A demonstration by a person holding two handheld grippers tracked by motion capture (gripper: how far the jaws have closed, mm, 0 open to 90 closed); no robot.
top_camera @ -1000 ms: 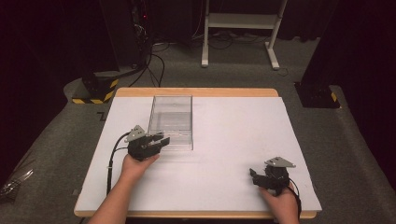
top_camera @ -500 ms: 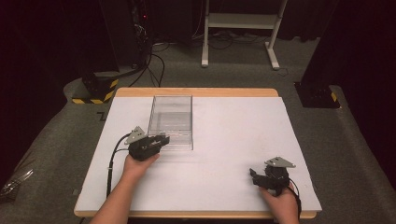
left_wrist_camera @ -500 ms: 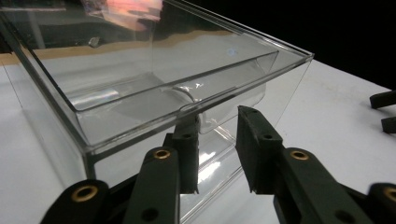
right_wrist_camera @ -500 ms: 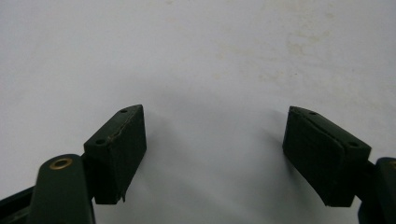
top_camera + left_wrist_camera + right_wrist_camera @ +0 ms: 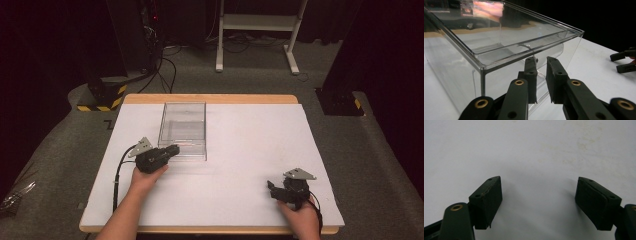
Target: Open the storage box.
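- Currently, high view: clear box (image 5: 183,130) sits on the table (image 5: 240,150), left of centre toward the far edge. Left gripper (image 5: 172,150) is at its near left corner; right gripper (image 5: 271,189) rests well apart near the front right, on bare table.
- Left gripper view: jaws narrow, a thin gap between them, nothing inside; clear box (image 5: 506,47) wall is right ahead. Contact can't be told. The high view doesn't resolve that gap.
- Right gripper view: jaws spread wide, empty, over white table (image 5: 529,150).
- Judgement: approach step on the box. Next move needs the left jaws opened to straddle the wall, or a push.
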